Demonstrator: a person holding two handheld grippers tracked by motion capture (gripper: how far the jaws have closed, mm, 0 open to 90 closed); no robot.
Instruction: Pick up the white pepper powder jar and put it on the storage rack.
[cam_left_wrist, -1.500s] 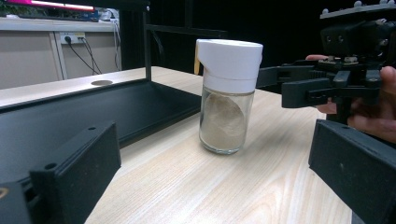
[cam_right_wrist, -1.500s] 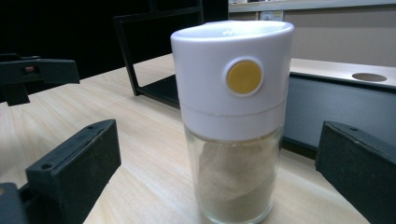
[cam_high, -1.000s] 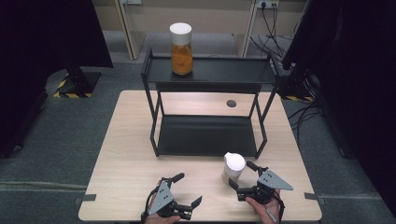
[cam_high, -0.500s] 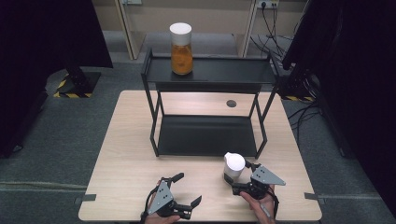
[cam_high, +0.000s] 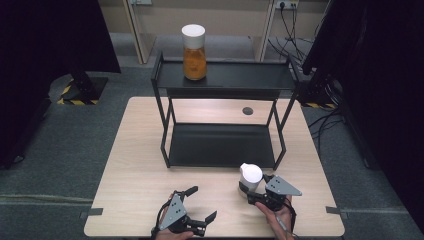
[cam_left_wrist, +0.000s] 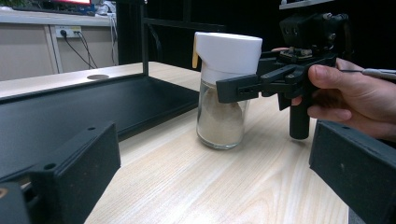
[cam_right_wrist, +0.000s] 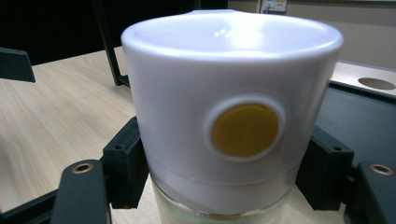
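Note:
A glass jar (cam_high: 249, 177) with a white lid and pale powder inside stands upright on the wooden table (cam_high: 135, 165), in front of the rack's right side. My right gripper (cam_high: 248, 192) has just been closing its jaws with this jar between them, and it is now shut on the jar (cam_right_wrist: 229, 107) just under the lid. The left gripper view has the jar (cam_left_wrist: 223, 112) upright on the tabletop with a black jaw across its neck. My left gripper (cam_high: 202, 203) rests open near the front edge, left of the jar, holding nothing.
A black two-tier metal rack (cam_high: 225, 145) stands mid-table right behind the jar. On its top shelf, at the left, is a tall jar of orange contents (cam_high: 194, 52) with a white lid. A round cable hole (cam_high: 247, 110) marks the table's far side.
The right gripper's jaws went from wide open beside the white-lidded jar to shut on it, edging slightly left. The left gripper and the jar stayed put.

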